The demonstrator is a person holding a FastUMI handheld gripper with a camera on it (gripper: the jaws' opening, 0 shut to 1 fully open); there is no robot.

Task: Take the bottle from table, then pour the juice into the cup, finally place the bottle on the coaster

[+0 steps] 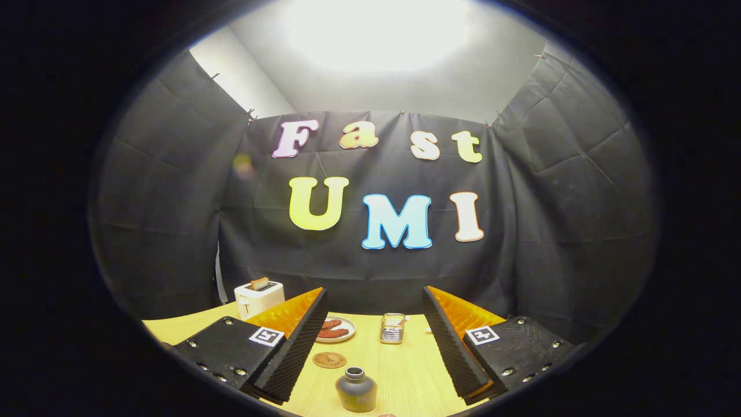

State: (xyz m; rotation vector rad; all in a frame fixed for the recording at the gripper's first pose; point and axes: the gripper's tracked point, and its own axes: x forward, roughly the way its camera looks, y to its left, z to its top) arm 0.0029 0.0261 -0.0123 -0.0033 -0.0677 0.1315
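I've got the jaws wide open, holding nothing, fingers [301, 341] splayed above the surface [405, 370]. Bottle [356, 390] stands upright between them, touching neither. Coaster [329, 360] lies just past it, cup [392, 328] and plate [334, 330] farther on, toaster [259, 297] beyond the left finger.

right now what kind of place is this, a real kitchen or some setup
Probably a staged booth, not a real kitchen: black cloth walls surround a wooden table set with a toaster, a plate, a cup, a coaster and a bottle. The gripper is open.
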